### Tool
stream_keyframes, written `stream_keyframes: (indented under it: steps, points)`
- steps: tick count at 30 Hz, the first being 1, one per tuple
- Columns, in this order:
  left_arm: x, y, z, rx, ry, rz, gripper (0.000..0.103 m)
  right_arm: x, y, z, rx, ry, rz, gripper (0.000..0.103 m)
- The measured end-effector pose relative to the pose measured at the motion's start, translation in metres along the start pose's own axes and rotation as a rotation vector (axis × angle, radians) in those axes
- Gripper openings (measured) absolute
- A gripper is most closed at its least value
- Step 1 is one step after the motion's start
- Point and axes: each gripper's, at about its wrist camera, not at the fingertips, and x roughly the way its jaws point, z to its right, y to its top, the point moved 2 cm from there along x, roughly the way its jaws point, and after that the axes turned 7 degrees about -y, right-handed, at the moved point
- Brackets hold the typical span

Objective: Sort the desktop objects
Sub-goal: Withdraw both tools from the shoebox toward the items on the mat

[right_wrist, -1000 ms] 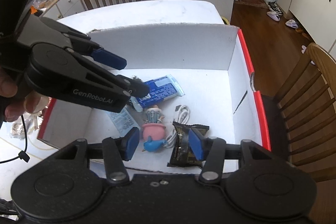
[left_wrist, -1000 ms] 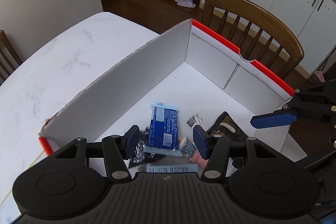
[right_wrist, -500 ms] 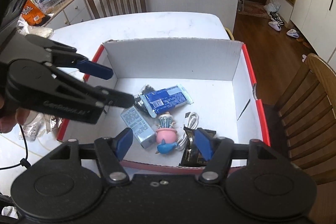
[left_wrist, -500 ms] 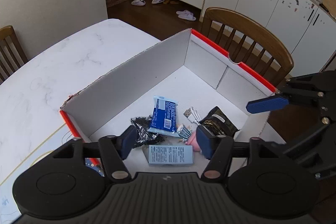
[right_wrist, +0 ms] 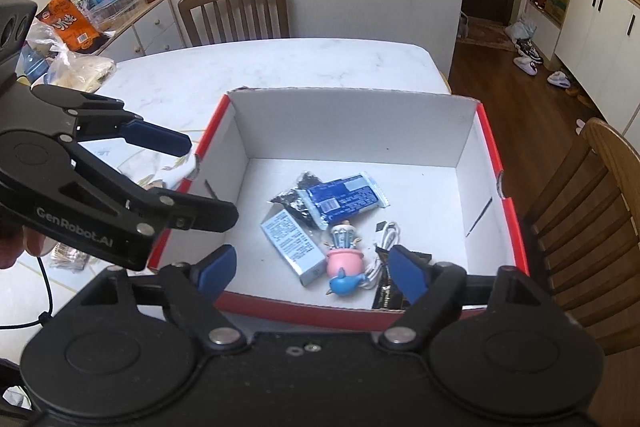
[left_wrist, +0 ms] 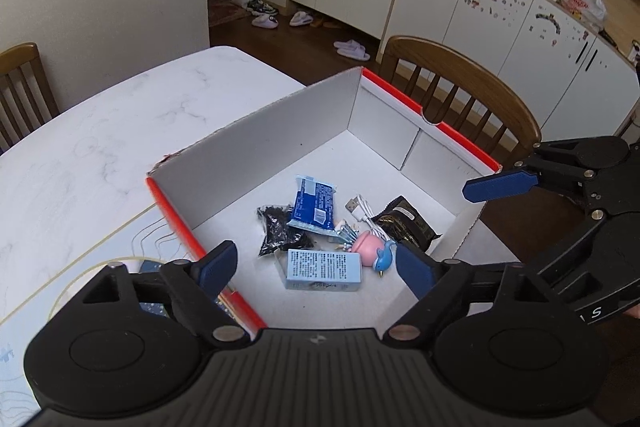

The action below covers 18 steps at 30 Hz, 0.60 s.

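A white cardboard box with red rims (left_wrist: 256, 151) (right_wrist: 352, 123) stands on the marble table. Inside lie a blue snack packet (left_wrist: 314, 203) (right_wrist: 344, 201), a pale blue carton (left_wrist: 324, 269) (right_wrist: 294, 247), a dark foil bag (left_wrist: 278, 229), a pink pot figurine with a blue bird (left_wrist: 374, 249) (right_wrist: 344, 267), a white USB cable (left_wrist: 360, 209) (right_wrist: 386, 239) and a black sachet (left_wrist: 406, 225). My left gripper (left_wrist: 316, 269) hovers open and empty above the box's near edge. My right gripper (right_wrist: 312, 269) is open and empty too, above the opposite rim.
Wooden chairs (left_wrist: 460, 87) (right_wrist: 236, 7) stand around the table (left_wrist: 100, 131). Snack bags and bottles (right_wrist: 68, 23) crowd a sideboard at the left. A blue patterned item (left_wrist: 154, 307) lies on the table beside the box. White cabinets (left_wrist: 480, 7) line the far wall.
Both grippers have risen and pulled back from inside the box; more of the box and table shows. The pale blue carton now lies in full view on the box floor.
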Motion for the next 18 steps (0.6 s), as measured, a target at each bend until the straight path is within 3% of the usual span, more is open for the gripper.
stream_keyframes:
  steps: [18]
  points:
    - [-0.059,-0.042,-0.027,-0.061,0.028,0.074,0.088,-0.019,-0.004,-0.043,0.019,-0.029,0.043,0.089]
